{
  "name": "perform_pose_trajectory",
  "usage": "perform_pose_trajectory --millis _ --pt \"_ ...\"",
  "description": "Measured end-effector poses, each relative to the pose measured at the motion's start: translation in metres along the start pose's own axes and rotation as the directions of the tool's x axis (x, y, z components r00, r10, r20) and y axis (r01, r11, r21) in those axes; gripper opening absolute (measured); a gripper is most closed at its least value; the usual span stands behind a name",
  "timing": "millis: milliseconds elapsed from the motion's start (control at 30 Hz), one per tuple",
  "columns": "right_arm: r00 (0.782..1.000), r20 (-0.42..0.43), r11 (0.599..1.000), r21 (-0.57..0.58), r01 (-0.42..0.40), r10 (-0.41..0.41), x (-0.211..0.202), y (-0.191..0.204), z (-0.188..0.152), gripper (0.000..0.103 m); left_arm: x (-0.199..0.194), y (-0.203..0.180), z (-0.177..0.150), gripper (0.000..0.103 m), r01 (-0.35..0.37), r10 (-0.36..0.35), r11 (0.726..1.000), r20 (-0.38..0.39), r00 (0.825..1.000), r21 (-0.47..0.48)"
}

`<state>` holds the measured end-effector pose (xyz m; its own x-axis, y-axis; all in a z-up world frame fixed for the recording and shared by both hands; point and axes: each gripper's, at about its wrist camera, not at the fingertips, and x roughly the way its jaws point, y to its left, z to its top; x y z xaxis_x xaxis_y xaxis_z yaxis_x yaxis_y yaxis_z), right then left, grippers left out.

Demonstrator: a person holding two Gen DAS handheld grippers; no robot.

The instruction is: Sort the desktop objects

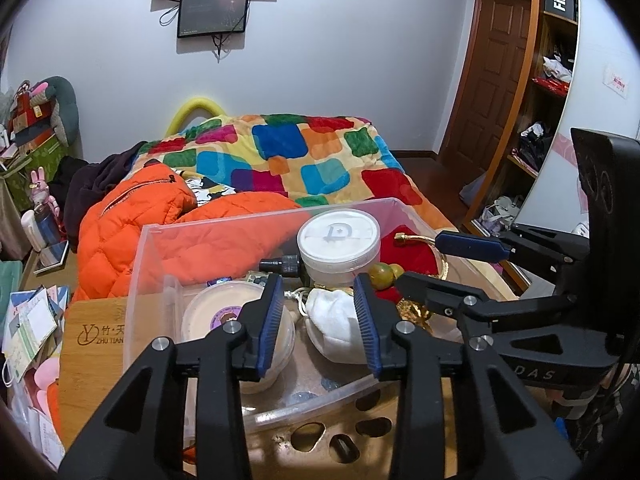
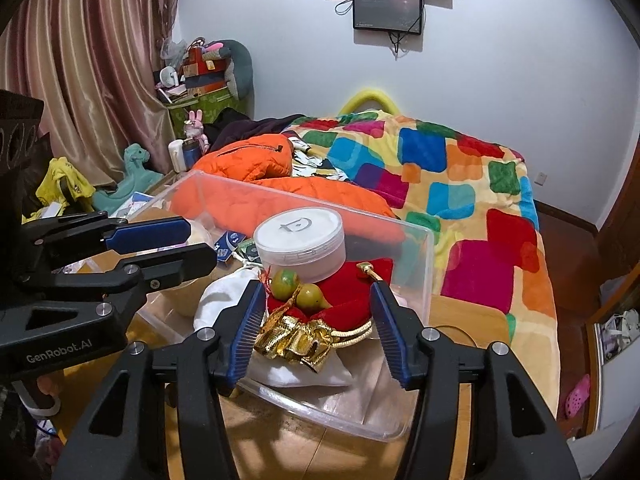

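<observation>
A clear rectangular plastic bin (image 1: 152, 264) (image 2: 412, 272) is seen standing on a bamboo worktop (image 1: 96, 328) (image 2: 472, 316), and the sorted objects are gathered inside it. A round white lidded jar (image 1: 339, 245) (image 2: 299, 243) with a grey emblem on its lid is seen toward the bin's far side, resting on a red velvet pouch (image 1: 408, 252) (image 2: 352, 300) trimmed in crumpled gold fabric. Two small olive-green gourds (image 1: 385, 272) (image 2: 298, 288) lie on the pouch just in front of the jar. A white cloth drawstring bag (image 1: 336, 320) (image 2: 224, 292) lies beside the pouch, and a shallow round cream-coloured tub (image 1: 224, 312) with a sticker on its clear lid is set at the bin's left side.

The left gripper (image 1: 316, 316) (image 2: 184, 240) is held over the white bag, its blue-padded jaws spread apart and empty. The right gripper (image 2: 318, 328) (image 1: 440, 256) is held over the gold-trimmed pouch, its jaws likewise parted with nothing clamped.

Beyond the worktop, a bed is covered by a blanket of bright multicoloured squares (image 1: 288, 156) (image 2: 460, 184), with an orange quilted jacket (image 1: 136, 216) (image 2: 256, 164) thrown across it. Two dark screens (image 1: 214, 12) (image 2: 387, 8) are mounted on the pale wall, and pinkish curtains (image 2: 80, 64) hang at one side.
</observation>
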<state>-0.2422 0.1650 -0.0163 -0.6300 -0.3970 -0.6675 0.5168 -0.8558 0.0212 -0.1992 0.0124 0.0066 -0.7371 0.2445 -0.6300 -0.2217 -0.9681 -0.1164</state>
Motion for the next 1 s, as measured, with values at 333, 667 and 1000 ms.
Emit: perform_pose_trajectory --millis 333,667,1000 --pt "1.000 0.020 1.000 -0.002 0.009 -0.009 -0.013 0.006 0.000 0.060 -0.015 0.001 -0.002 0.049 -0.022 0.022 1.000 0.029 0.999 -0.002" --pt "0.998 0.055 1.000 -0.003 0.030 -0.030 -0.034 0.015 0.001 0.070 -0.034 0.003 -0.005 0.068 -0.067 0.068 0.998 0.074 0.995 -0.021" --pt "0.994 0.086 0.998 0.008 0.064 -0.064 -0.052 0.021 -0.004 0.082 -0.055 0.002 -0.014 0.087 -0.119 0.120 0.993 0.113 0.986 -0.017"
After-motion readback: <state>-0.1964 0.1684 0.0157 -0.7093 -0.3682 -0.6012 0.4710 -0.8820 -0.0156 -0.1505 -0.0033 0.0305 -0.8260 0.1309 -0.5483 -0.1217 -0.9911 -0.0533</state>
